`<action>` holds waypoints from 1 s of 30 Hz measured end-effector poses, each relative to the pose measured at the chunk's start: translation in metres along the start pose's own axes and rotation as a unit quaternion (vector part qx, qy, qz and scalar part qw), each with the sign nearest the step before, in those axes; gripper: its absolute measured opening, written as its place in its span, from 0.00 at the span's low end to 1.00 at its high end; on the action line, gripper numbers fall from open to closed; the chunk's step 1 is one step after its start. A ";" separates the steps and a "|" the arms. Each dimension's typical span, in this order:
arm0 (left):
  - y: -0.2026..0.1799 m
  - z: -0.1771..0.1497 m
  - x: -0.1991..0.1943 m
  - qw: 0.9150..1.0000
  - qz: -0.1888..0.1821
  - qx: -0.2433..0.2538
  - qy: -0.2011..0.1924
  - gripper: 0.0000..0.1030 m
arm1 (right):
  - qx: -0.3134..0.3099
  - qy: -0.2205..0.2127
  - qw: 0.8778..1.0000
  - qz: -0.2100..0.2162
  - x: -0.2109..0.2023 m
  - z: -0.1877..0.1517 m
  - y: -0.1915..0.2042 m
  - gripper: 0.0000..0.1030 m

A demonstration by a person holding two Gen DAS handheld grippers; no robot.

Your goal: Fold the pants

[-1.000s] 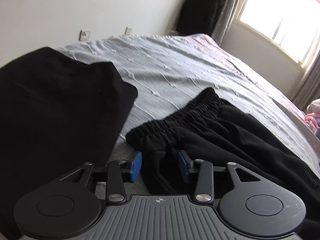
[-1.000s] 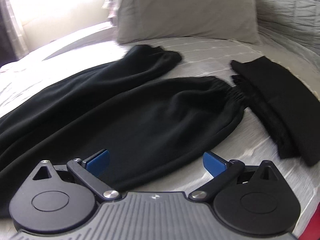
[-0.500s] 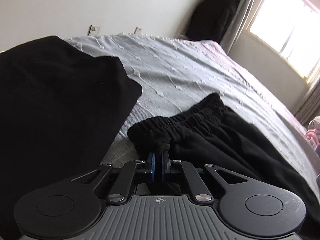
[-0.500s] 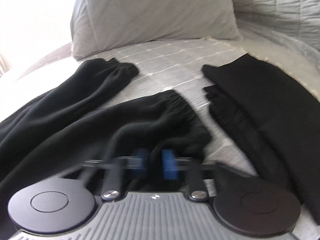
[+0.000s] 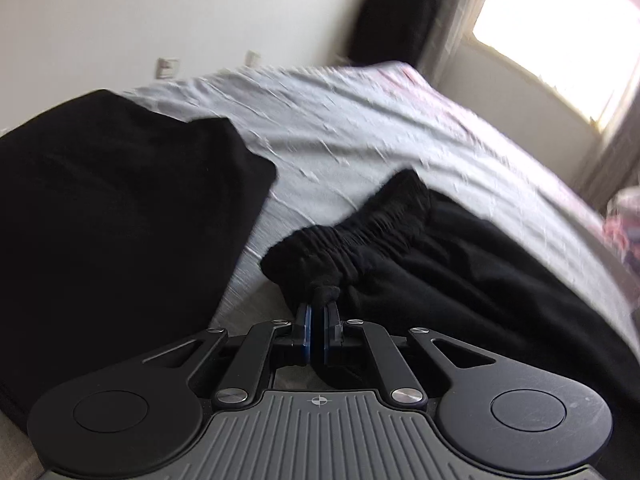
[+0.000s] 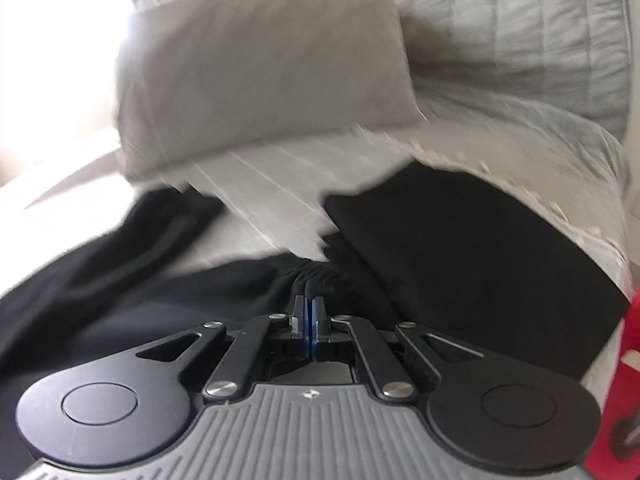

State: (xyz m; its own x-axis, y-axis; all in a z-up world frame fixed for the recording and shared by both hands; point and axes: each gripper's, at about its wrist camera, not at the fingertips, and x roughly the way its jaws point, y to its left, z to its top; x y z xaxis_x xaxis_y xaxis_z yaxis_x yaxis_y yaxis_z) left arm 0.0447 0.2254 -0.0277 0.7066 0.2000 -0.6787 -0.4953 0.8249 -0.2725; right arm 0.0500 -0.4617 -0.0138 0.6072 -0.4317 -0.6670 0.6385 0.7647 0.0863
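Both jaws now clamped on pants (image 5: 420,264) waistband, folded garment (image 5: 120,208) alongside, bare bedspread (image 5: 360,140) beyond

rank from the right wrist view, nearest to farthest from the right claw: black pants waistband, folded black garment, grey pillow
1. Black pants waistband, pinched in the right claw.
2. Folded black garment, to the right on the bed.
3. Grey pillow, far back at the head of the bed.

Motion smears the pillow (image 6: 260,68) and bedspread (image 6: 272,200), while the black pants (image 5: 460,276) run off the frame's right edge.
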 end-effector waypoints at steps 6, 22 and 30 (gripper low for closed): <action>0.008 0.013 -0.027 0.999 -0.050 -0.011 -0.015 0.43 | -0.043 -0.034 0.998 -0.006 -0.016 -0.003 0.024 0.52; -0.079 0.087 0.136 0.986 -0.053 0.150 0.047 0.78 | -0.147 -0.011 0.985 0.087 -0.018 -0.022 0.107 0.83; -0.116 0.079 0.154 0.963 0.023 0.267 -0.035 0.11 | -0.162 0.022 0.982 0.098 -0.002 -0.024 0.118 0.84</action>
State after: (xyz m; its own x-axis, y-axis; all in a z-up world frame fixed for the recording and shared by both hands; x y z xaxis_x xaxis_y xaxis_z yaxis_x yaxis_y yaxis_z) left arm 0.2514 0.2025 -0.0465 0.7326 0.2619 -0.6283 -0.2089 0.9650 0.1587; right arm 0.1130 -0.3590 -0.0198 0.6778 -0.2461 -0.6929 0.3239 0.9459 -0.0191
